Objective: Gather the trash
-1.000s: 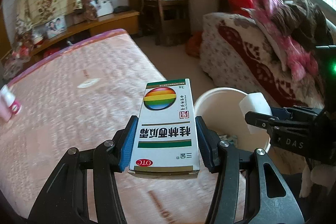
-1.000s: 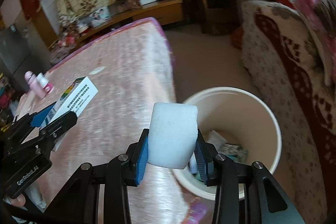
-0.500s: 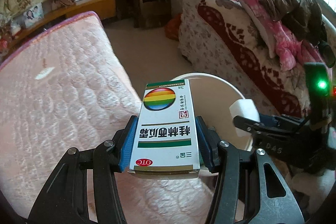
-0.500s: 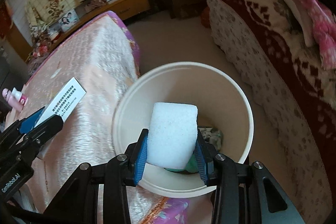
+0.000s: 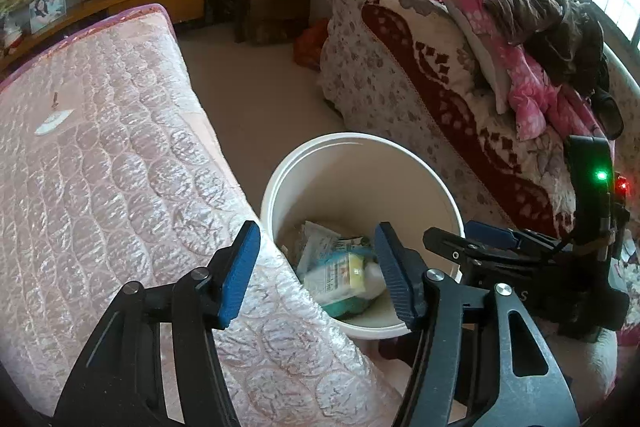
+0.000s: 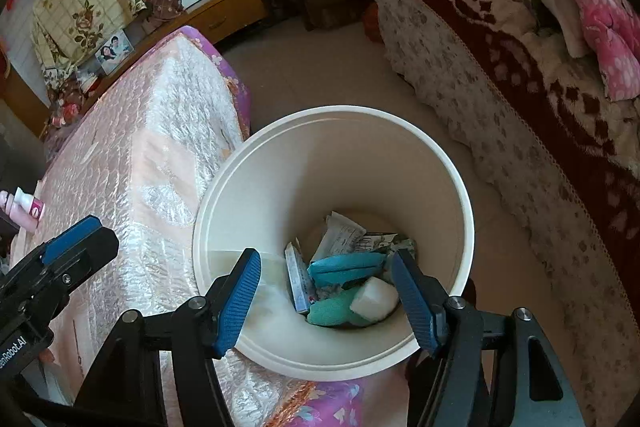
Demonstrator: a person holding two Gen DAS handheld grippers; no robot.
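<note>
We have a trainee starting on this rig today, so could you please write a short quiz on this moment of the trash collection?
1. True or false: the right tool grips the white foam block.
2. Which stands beside the white bin? A) a stove B) a quilted pink mattress C) a bathtub
3. Fill in: the left tool has nothing between its jaws; they are ____.

Key: 1 false, the block lies in the bin. 2 B. 3 open.
</note>
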